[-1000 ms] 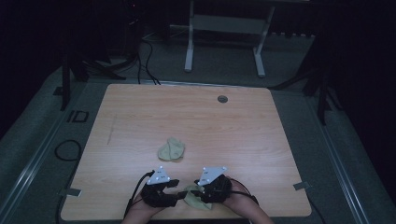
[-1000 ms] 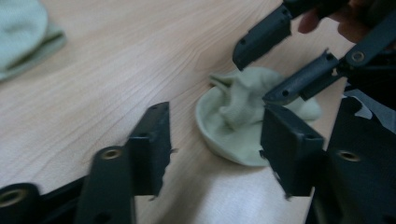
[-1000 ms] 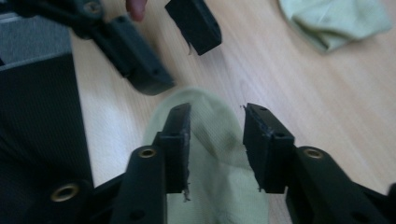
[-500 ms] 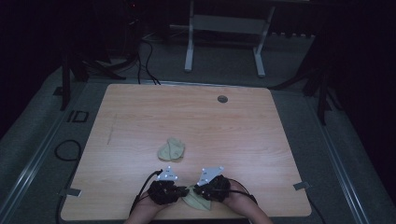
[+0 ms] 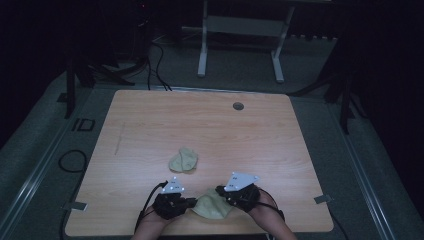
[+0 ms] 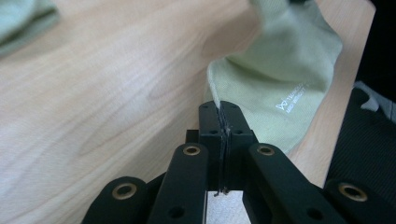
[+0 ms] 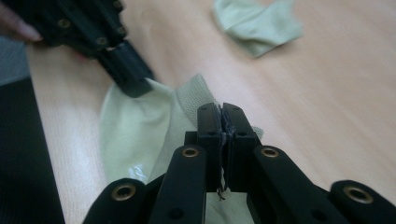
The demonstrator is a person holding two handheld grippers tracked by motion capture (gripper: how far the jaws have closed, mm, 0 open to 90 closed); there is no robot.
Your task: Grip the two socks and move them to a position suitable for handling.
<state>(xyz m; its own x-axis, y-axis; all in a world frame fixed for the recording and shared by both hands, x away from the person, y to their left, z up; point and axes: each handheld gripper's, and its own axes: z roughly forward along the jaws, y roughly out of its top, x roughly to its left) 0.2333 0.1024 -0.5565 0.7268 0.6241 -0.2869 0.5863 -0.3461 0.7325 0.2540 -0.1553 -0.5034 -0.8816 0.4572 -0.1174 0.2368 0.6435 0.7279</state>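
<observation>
The pale green cotton sock (image 5: 212,205) lies at the wooden bench's (image 5: 150,130) near edge, stretched between both tools. The left tool (image 6: 219,109) has just closed on its one end, the right tool (image 7: 221,112) on the cuff; a second crumpled green sock (image 5: 183,160) lies just beyond.

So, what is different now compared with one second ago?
Both tongs have just been closing and now pinch the near sock: the left tongs on one edge, the right tongs on the opposite edge. The hands barely shifted. The other sock and the table stayed as they were.
</observation>
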